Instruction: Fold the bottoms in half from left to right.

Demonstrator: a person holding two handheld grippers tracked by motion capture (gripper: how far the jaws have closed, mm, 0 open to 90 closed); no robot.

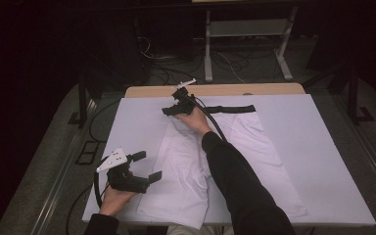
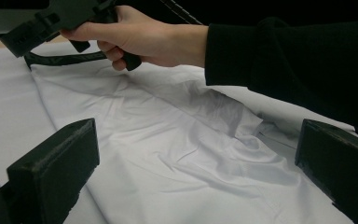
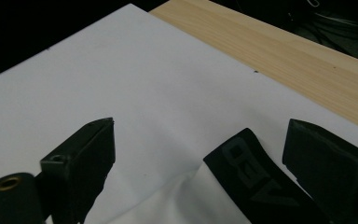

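From the high view we see white shorts (image 1: 215, 161) spread flat on the white sheet (image 1: 323, 147) that covers the tabletop (image 1: 215, 90), their black waistband (image 1: 232, 109) at the far end and the legs running back toward the near edge, so the long axis lies from far to near. Our right gripper (image 1: 169, 111) is stretched across the garment to the waistband's left end, while our left gripper (image 1: 146, 166) hovers by the near left hem, just off the cloth. The right one is clearly the nearer to the waistband, the left to the hem.

In the left gripper view our left gripper (image 2: 196, 154) has its jaws standing wide apart with nothing between them; the wrinkled shorts (image 2: 168, 149) lie straight ahead and below. Farther off, the right hand (image 2: 140, 35) holds its tool over the waistband (image 2: 65, 58).

In the right gripper view our right gripper (image 3: 200, 158) is also spread open, unclamped. The waistband's end (image 3: 249, 182) lies between the jaws, nearer the right-hand one, slanting up and left. We judge that a small drop and a squeeze would take it. Raised letters show on the band, but we cannot read them surely
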